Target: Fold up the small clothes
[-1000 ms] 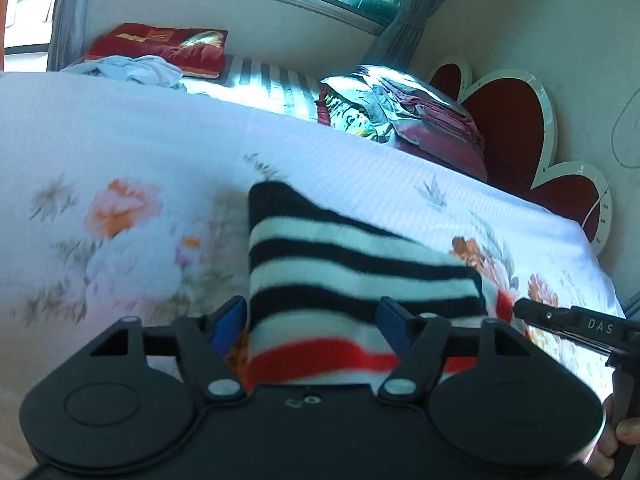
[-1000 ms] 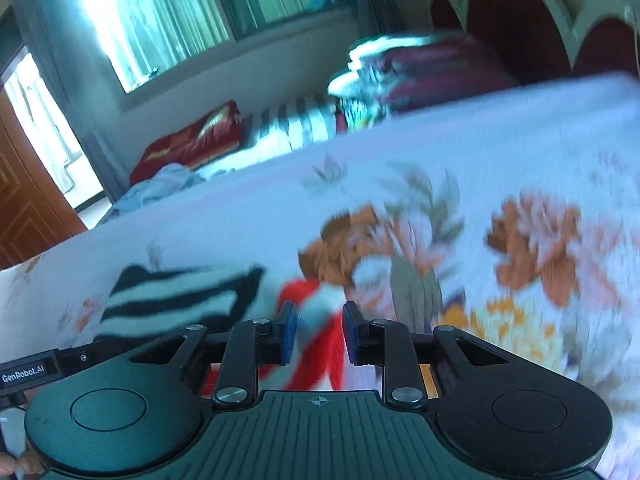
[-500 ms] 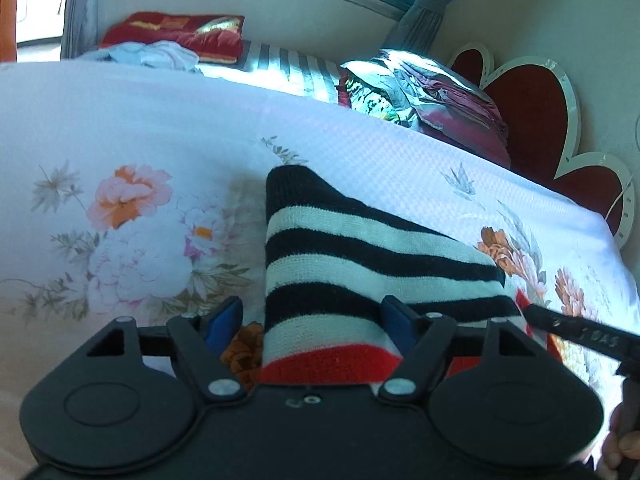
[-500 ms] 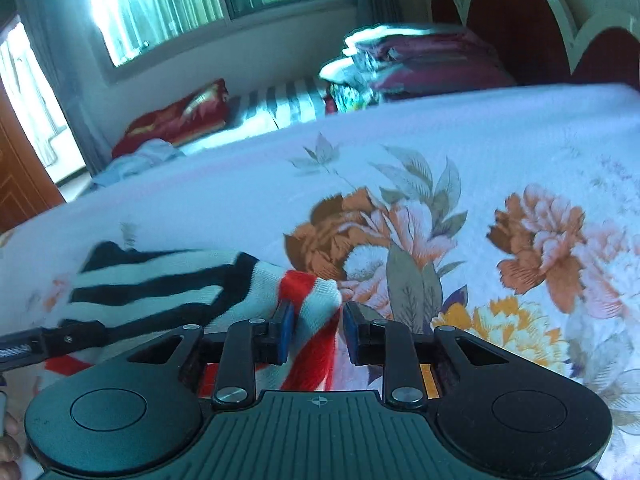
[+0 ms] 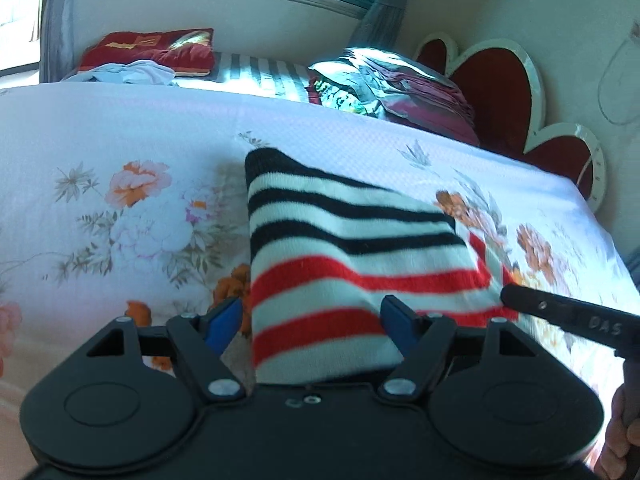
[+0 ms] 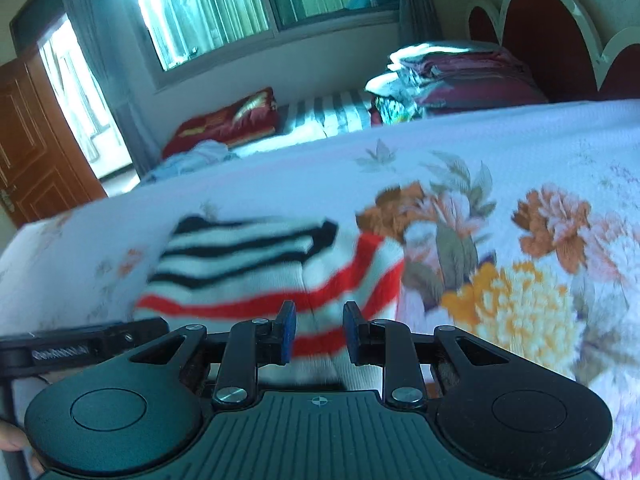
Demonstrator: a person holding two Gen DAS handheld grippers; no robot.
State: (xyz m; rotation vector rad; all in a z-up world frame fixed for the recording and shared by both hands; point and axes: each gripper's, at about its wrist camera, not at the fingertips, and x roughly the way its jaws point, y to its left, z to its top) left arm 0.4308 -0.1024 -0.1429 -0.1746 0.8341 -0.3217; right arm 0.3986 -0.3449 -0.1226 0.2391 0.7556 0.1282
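Note:
A small knitted garment [image 5: 344, 248] with black, white and red stripes lies on the flowered bedsheet [image 5: 120, 208]. My left gripper [image 5: 312, 320] is open wide, its blue pads either side of the garment's near red-striped edge. In the right wrist view the garment [image 6: 260, 268] lies just ahead and left. My right gripper [image 6: 318, 330] is open, its jaws standing a little apart over the near red-striped edge. The right gripper's body [image 5: 576, 316] shows at the right of the left wrist view.
A pile of folded maroon bedding [image 5: 400, 88] lies at the far side by the heart-shaped headboard [image 5: 500, 84]. A red pillow [image 5: 148, 48] and a crumpled pale cloth [image 5: 128, 74] lie far left. A wooden door [image 6: 32, 152] stands left.
Both grippers have drawn back toward the near edge, so more red stripes show. The right gripper's jaws have opened wider off the red-and-white fabric they pinched.

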